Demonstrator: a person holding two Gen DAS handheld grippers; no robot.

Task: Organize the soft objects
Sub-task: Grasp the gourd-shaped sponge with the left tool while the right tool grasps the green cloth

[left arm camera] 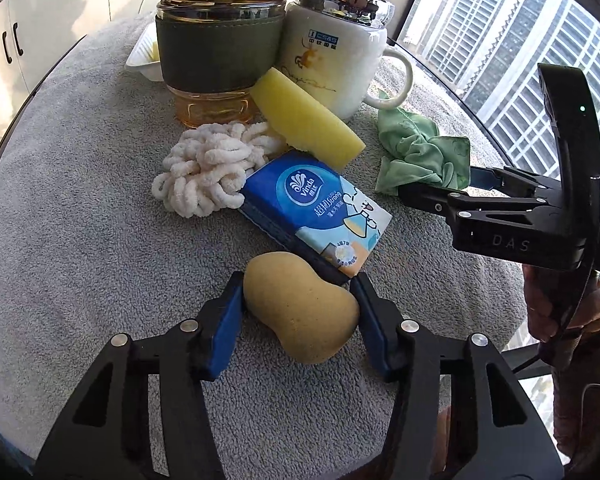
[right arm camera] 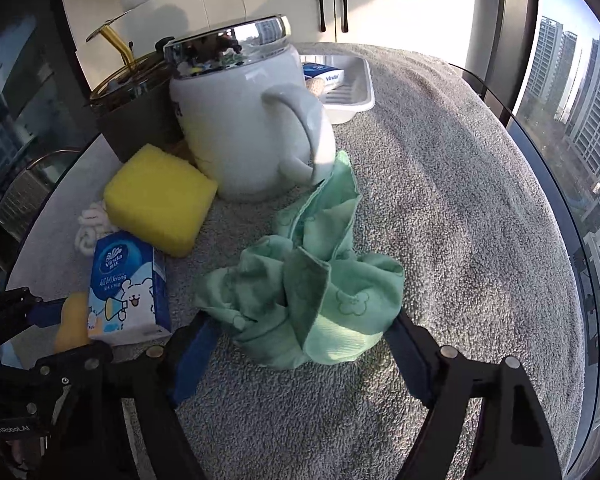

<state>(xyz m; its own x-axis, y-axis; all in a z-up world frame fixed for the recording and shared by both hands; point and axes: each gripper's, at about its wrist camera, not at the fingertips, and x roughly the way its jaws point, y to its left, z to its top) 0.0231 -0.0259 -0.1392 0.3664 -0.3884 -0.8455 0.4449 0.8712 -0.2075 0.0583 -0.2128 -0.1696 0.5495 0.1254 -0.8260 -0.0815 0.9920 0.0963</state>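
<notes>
At counter's far edge: white tray (right arm camera: 352, 96) holding one tissue pack (right arm camera: 325, 73). Remaining loose: tan sponge (left arm camera: 300, 312) clamped in left tool (left arm camera: 296, 312); green cloth (right arm camera: 312, 292) between released right tool (right arm camera: 304, 344); yellow sponge (right arm camera: 160, 196), cord bundle (left arm camera: 208, 172), second tissue pack (left arm camera: 316, 208).

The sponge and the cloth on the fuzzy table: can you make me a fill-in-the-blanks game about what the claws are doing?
1. The left claw has its blue pads around the tan ____, shaped like a peanut.
2. The right claw has a crumpled ____ cloth between its pads.
3. The tissue pack is mostly ____ with a white bear on it.
4. The yellow sponge leans beside the white ____ with a shiny lid.

Missing words: sponge; green; blue; mug
</notes>
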